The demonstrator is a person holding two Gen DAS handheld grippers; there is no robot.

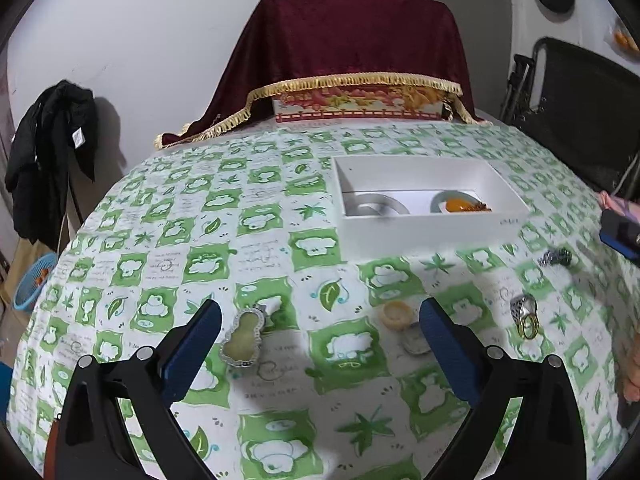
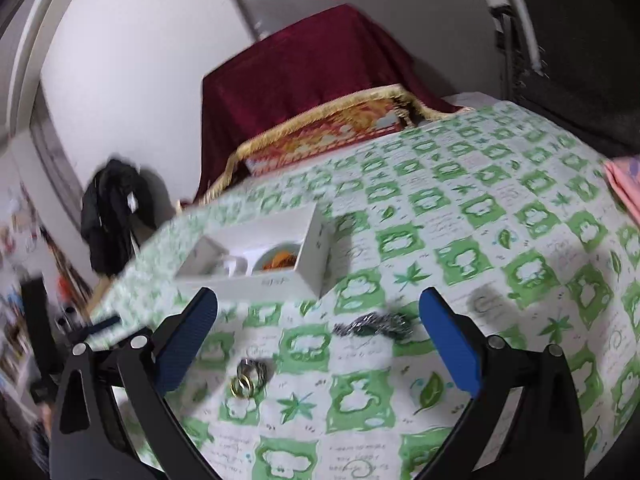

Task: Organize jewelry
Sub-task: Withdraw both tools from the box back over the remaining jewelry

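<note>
One white box (image 1: pixel 430 236); one gourd pendant (image 1: pixel 243 338).

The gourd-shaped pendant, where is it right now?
In the left wrist view, the gourd-shaped pendant lies on the green tablecloth, just inside the left finger of the open left hand-held gripper.

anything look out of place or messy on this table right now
Nothing looks damaged or spilled, but several pieces lie loose on the tablecloth outside the white box: a gourd-shaped pendant, a cream ring-shaped piece, a cluster of rings and a dark chain. Both the left gripper and right gripper are open and empty.
</note>
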